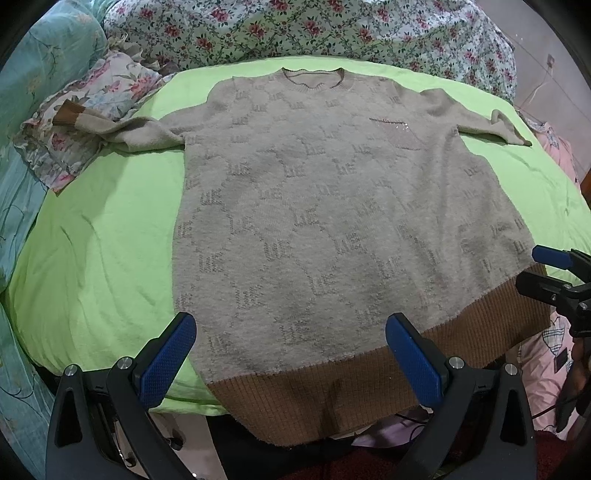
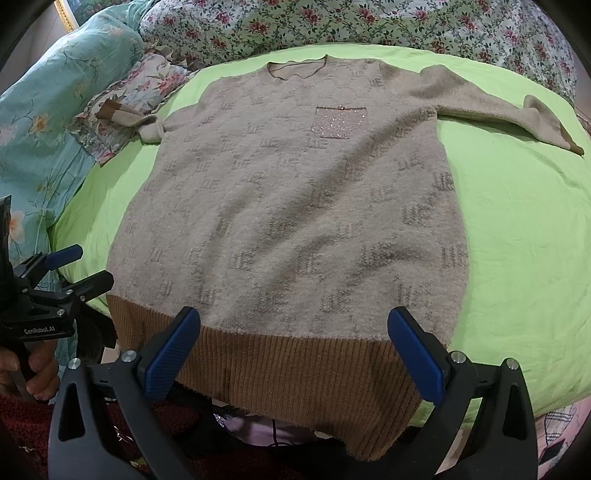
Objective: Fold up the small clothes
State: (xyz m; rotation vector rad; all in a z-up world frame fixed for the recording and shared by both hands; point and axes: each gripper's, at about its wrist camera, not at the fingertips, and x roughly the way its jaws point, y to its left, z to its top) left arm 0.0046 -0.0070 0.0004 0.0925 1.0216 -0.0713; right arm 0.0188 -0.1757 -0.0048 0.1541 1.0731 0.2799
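Observation:
A beige knit sweater [image 1: 314, 206] with a brown ribbed hem [image 1: 369, 373] and a sparkly chest pocket [image 1: 400, 134] lies flat, front up, on a lime green sheet [image 1: 103, 236]. Its sleeves spread out to both sides. My left gripper [image 1: 290, 354] is open and empty just above the hem. My right gripper [image 2: 293, 350] is open and empty above the hem [image 2: 295, 369] of the sweater [image 2: 295, 192]. The right gripper also shows at the right edge of the left wrist view [image 1: 554, 273], and the left gripper at the left edge of the right wrist view [image 2: 66, 273].
Floral bedding [image 1: 314, 29] lies piled behind the sheet, with a teal quilt [image 1: 37, 74] and a floral pillow [image 1: 92, 110] at the left. Pink fabric [image 1: 543, 369] lies at the lower right. The hem hangs over the near edge of the bed.

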